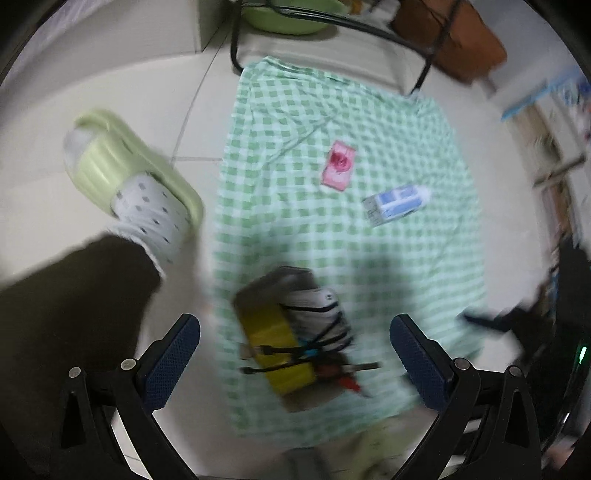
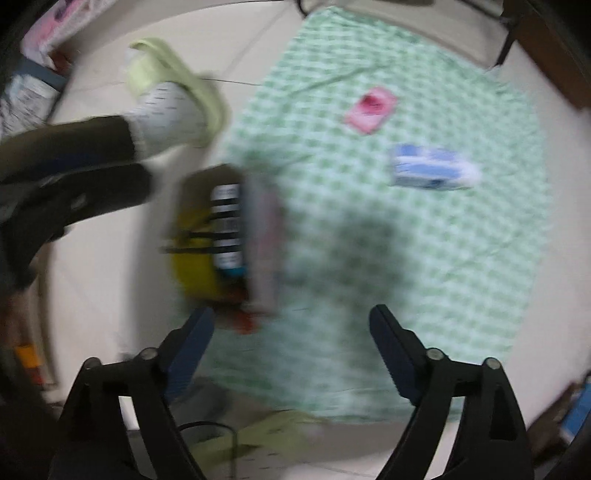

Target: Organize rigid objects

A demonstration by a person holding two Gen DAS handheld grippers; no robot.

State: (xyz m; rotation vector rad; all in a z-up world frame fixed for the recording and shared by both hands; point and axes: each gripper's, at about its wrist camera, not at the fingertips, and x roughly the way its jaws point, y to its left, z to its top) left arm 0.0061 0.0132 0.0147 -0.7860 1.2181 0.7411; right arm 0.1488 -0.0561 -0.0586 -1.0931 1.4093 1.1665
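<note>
A: How does the left gripper point(image 1: 295, 354) stand?

B: Its jaws gape wide and hold nothing. It points down at a cardboard box point(image 1: 291, 332) that lies on a green checked cloth point(image 1: 280, 221) spread on the floor point(image 1: 110, 85).

A: What is in the box?

B: A yellow item point(image 1: 273, 343), a white pack with dark stripes point(image 1: 317, 314), some black cables and something red at the near end. The blur hides finer detail.

A: And the right gripper point(image 2: 291, 347)?

B: Also well open and empty. It hangs above the cloth point(image 2: 406, 258), with the box point(image 2: 221, 236) beyond its left finger, at the cloth's left edge.

A: What else lies on the cloth?

B: A pink card pack point(image 1: 339, 166) near the middle, and a blue and white carton point(image 1: 397, 203) just to its right, both apart from the box. The right view shows the same pair, pack point(image 2: 371, 109) and carton point(image 2: 432, 168).

A: Anything beside the cloth?

B: A person's foot in a dotted white sock point(image 1: 151, 214) and a pale green slipper point(image 1: 122, 155) stands on the floor to the left. A black chair frame point(image 1: 332, 22) stands past the far end.
</note>
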